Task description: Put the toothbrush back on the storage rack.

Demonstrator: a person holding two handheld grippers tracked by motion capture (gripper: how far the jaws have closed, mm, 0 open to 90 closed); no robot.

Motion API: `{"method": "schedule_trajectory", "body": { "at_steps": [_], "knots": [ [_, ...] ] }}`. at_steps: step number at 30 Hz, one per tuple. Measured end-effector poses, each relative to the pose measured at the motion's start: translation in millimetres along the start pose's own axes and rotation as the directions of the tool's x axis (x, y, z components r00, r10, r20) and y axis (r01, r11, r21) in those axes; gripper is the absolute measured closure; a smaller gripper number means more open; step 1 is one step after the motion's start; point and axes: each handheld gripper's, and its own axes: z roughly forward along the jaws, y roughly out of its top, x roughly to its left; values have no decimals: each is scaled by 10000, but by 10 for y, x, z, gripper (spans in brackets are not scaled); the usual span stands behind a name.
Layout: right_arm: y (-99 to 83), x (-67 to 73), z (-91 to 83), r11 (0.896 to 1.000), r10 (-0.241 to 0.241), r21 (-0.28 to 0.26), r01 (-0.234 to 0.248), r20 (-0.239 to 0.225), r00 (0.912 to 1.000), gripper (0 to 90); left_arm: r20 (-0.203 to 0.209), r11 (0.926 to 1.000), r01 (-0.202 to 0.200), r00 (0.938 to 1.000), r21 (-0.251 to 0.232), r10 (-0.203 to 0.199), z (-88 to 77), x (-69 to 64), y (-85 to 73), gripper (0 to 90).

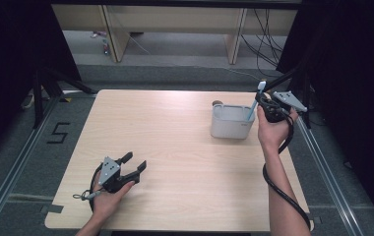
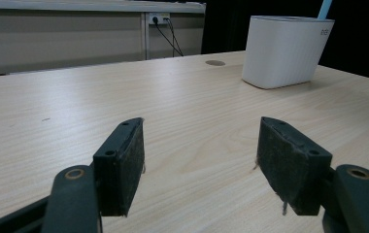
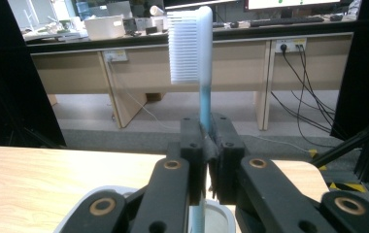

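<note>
Even overhead light, dark sides, slight softness

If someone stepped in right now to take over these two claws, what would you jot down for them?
Right claw: shut on the toothbrush, which stands upright, bristle head up, its lower end inside the white holder at the table's far right.
Left claw: open, holding nothing, low over the bare table near the front left.
Done: brush gripped.
Left: whether it is going in or coming out cannot be told; finish that move.

Holder [image 1: 232, 123] on table [image 1: 175, 147] far right; toothbrush [image 1: 254, 105] inside, upright.
</note>
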Motion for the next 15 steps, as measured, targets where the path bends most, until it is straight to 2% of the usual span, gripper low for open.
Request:
{"method": "schedule_trajectory", "body": {
  "at_steps": [1, 11, 12, 15],
  "knots": [
    [-16, -13, 0, 9998, -172, 109, 172, 17, 9999, 858, 19, 10000, -4, 10000, -10, 4, 0, 0, 0, 337],
    [-204, -29, 47, 9988, 170, 457, -174, 106, 9998, 856, 27, 10000, 13, 10000, -20, -13, -1, 1, -1, 337],
    [-212, -43, 49, 9985, 28, 549, -33, 90, 10000, 856, 37, 10000, 8, 10000, -25, -7, 0, 1, -1, 337],
    [-249, -49, 57, 9980, 69, 622, -74, 87, 9999, 855, 54, 10000, -37, 10000, -19, 38, 2, -1, -1, 338]
  ]
}}
